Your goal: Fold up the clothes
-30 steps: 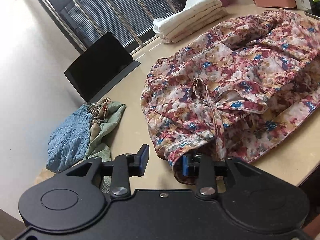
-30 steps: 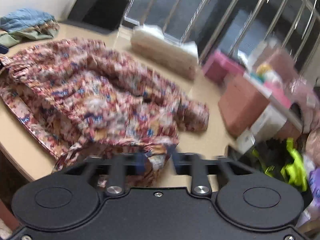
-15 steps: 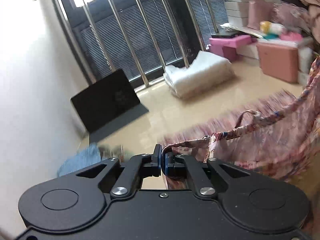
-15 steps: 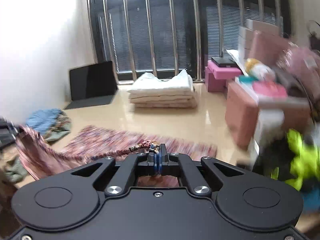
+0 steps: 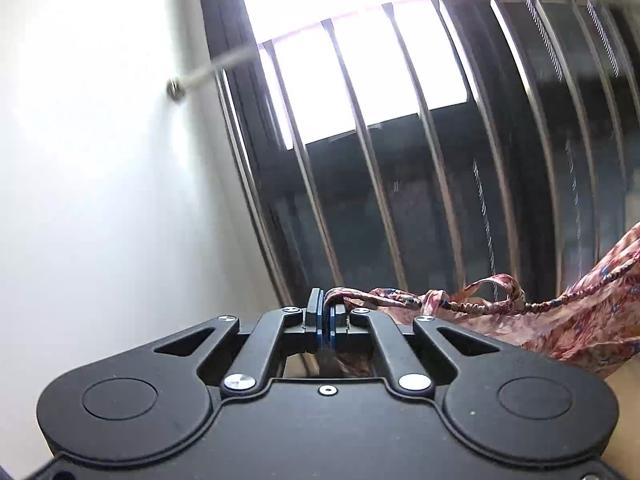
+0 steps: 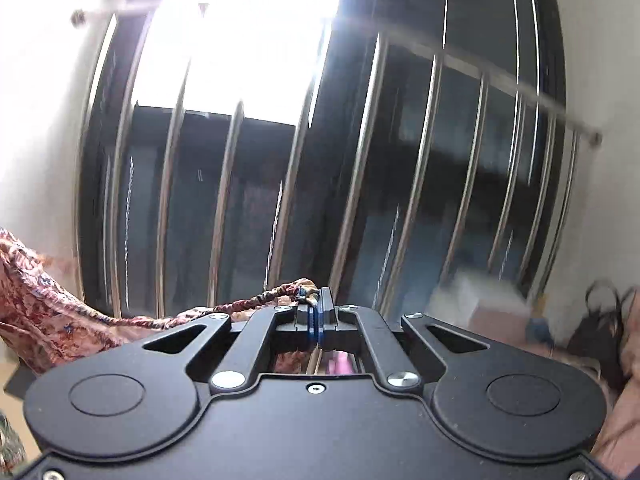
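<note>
Lift-and-spread step. Left claw (image 5: 325, 322) and right claw (image 6: 316, 318), each pinched closed on the gathered edge of the red floral fabric garment (image 5: 580, 320), hold it aloft before the barred window (image 6: 320, 180). Judged next: lowering it flat.

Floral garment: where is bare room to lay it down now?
Only a bare strip of table shows, below the floral garment that left tongs and right tongs hold. Right of them, boxes and a black bag crowd the space.
</note>
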